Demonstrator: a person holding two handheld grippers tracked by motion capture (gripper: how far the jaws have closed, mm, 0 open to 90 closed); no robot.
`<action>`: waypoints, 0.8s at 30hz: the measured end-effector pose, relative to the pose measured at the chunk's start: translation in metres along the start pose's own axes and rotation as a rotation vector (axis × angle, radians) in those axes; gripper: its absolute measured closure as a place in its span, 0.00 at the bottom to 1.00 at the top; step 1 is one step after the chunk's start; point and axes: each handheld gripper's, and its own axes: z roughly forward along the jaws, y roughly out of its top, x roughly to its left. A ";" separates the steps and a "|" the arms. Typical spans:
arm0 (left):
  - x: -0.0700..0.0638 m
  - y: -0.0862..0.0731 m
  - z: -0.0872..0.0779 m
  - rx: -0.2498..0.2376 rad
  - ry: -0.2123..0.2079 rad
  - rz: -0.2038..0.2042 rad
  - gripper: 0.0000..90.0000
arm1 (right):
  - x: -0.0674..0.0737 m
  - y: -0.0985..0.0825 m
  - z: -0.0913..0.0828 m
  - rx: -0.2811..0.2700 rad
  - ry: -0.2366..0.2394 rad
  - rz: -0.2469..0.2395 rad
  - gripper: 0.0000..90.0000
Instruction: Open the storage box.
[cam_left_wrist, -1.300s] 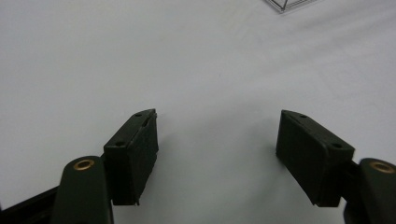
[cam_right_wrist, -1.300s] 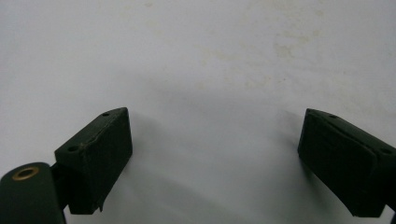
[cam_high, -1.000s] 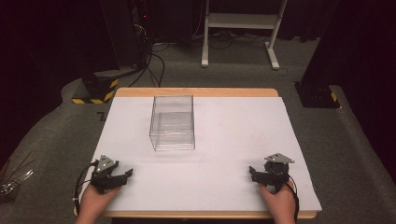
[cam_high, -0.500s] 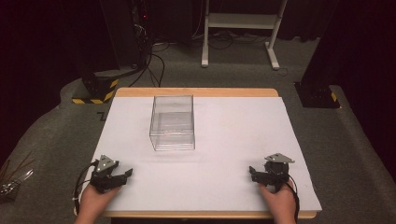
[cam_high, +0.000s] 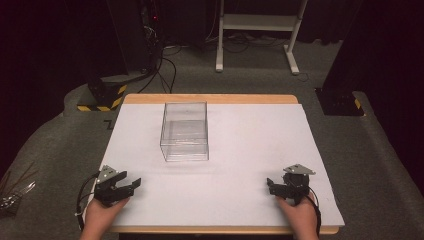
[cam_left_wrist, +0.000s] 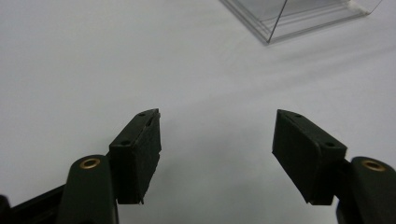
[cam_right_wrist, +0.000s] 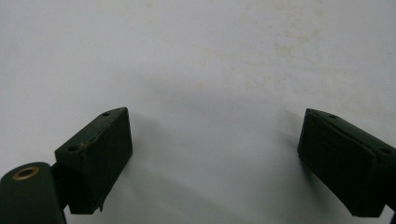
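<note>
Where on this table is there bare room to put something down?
Nearly everywhere: the white sheet is bare right of the clear box, and between the left gripper and right gripper. The box takes up only the left-centre.

The table (cam_high: 210, 99) shows a light wood edge, and a plain white sheet (cam_high: 250, 150) covers its top, marked with faint yellowish stains in the right gripper view. The box (cam_high: 184, 131) is clear and colourless, its edges catching pale lines. The left gripper (cam_high: 131, 186) is black with a grey plate on top and a brass-coloured rivet by each jaw; the right gripper (cam_high: 272, 186) has the same black body and grey plate. The floor (cam_high: 60, 150) is dark grey carpet. A block (cam_high: 102, 95) behind the table is black with yellow and black diagonal stripes. The stand (cam_high: 255, 22) farther back is white.
</note>
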 end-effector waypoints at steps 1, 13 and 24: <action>-0.001 0.001 -0.001 -0.009 -0.002 0.002 0.37 | 0.000 0.000 0.000 0.000 0.000 0.000 0.11; -0.020 0.012 -0.004 -0.047 -0.049 0.041 0.38 | 0.000 0.000 0.000 -0.001 0.000 -0.002 0.11; -0.038 0.019 -0.002 -0.050 -0.062 0.078 0.38 | 0.000 0.000 0.000 -0.001 0.000 -0.002 0.11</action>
